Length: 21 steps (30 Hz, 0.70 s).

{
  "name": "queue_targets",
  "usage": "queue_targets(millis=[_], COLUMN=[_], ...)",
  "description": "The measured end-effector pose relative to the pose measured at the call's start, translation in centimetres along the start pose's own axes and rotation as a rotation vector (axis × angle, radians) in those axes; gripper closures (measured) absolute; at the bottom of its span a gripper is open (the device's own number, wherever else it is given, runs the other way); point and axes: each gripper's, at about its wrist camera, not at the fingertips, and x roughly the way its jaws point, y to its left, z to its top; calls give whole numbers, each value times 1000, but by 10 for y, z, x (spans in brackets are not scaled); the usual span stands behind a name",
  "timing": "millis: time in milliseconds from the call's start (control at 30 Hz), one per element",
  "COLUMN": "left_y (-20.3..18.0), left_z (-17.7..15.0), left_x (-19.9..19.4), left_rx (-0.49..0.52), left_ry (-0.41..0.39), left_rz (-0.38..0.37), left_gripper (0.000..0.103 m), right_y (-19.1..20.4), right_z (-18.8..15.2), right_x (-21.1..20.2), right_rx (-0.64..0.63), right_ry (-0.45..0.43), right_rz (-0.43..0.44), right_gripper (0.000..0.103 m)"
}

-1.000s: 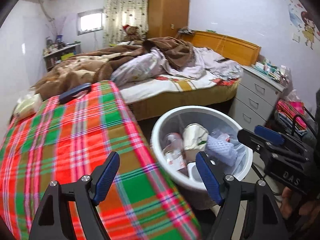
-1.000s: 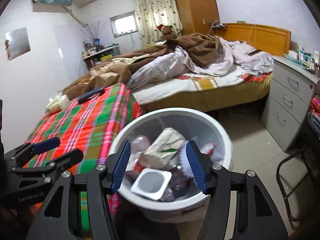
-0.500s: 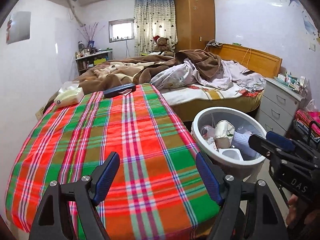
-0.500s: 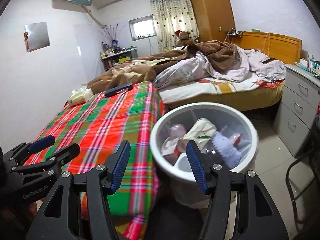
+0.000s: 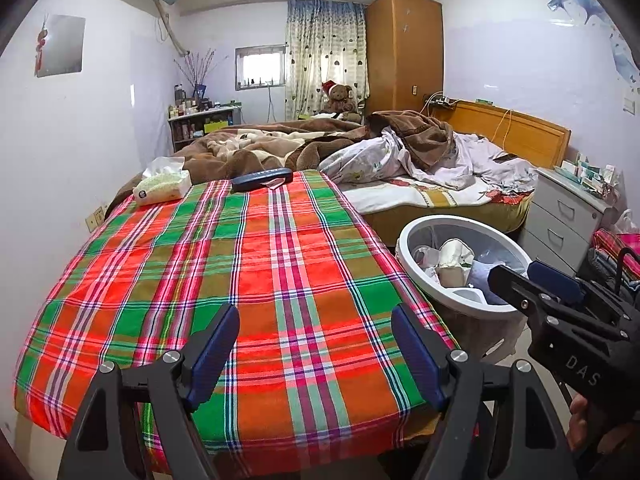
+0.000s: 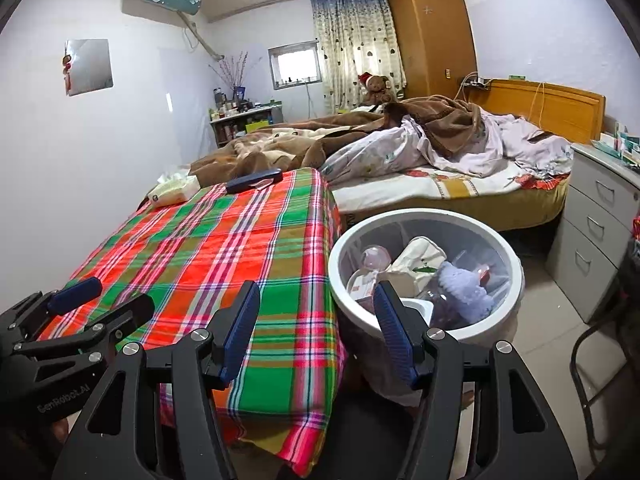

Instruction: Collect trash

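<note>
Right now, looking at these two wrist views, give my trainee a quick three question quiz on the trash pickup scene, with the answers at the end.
1. True or false: the left gripper is shut on a piece of trash.
2. Multiple choice: where does the white trash bin stand? A) on the plaid tablecloth B) on the floor beside the table C) on the bed
3. Fill in: at the far end of the plaid tablecloth, the dark blue case lies next to a ______ pack.

Key:
1. False; its jaws are open and hold nothing, and so are those of the right gripper.
2. B
3. tissue
</note>
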Motion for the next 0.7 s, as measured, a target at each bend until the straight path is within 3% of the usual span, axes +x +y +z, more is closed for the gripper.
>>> queue_targets(millis=[700], left_y=[1], left_z=[-1], left_x=[-10], left_rx=[-8], left_ry=[-11], left_rz=[5], left_gripper=[25], right_y=[2], right_z=[-3], right_x=[-5], right_rx=[9], right_ry=[-8], right_rz=[0], right_gripper=[42])
